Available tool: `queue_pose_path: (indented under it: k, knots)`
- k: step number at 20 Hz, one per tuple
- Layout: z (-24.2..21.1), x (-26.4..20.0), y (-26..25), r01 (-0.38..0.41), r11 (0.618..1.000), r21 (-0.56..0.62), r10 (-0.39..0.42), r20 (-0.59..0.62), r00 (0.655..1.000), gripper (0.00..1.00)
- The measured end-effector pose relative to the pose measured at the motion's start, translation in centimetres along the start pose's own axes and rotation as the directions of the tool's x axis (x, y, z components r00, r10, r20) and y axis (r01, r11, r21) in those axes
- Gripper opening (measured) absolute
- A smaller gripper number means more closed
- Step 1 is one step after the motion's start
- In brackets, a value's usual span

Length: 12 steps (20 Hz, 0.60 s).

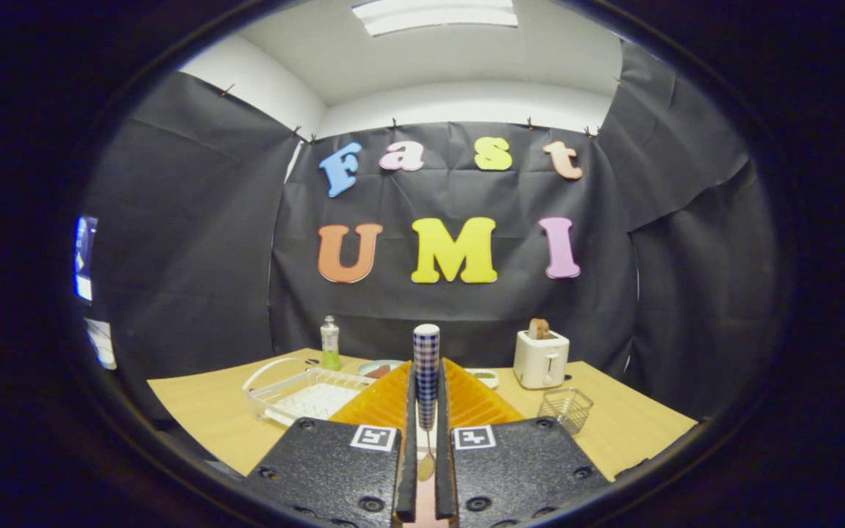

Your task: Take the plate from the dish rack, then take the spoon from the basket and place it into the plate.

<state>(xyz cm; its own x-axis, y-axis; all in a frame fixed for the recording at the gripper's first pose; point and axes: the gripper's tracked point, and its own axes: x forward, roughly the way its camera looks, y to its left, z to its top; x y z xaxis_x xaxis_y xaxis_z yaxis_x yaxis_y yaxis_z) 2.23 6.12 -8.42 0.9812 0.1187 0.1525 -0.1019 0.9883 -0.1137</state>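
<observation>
Fingers pinch the spoon, its handle wrapped in a checked, cloth-like pattern. A wire-mesh metal basket and a clear plastic dish rack sit on a matt wood-look tabletop beside a glossy plastic toaster.

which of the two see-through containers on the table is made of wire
The small wire basket, ahead and right of the fingers near the toaster. The clear plastic dish rack sits on the other side. The gripper is shut on the spoon.
</observation>
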Motion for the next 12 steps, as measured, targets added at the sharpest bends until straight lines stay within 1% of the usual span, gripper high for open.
queue_pose_path:
  k: [3,5,8,12]
  knots:
    - [-2.3,-1.3,4.1,-0.042,0.999,0.021,0.042,-0.003,0.999,0.15]
    - [-3.8,-1.4,5.9,-0.054,0.998,0.035,0.054,-0.005,0.999,0.15]
    - [-5.9,-0.8,6.9,-0.042,0.999,0.024,0.043,-0.033,0.999,0.15]
    - [-8.6,0.2,7.2,-0.028,0.997,0.066,0.033,-0.087,0.996,0.15]
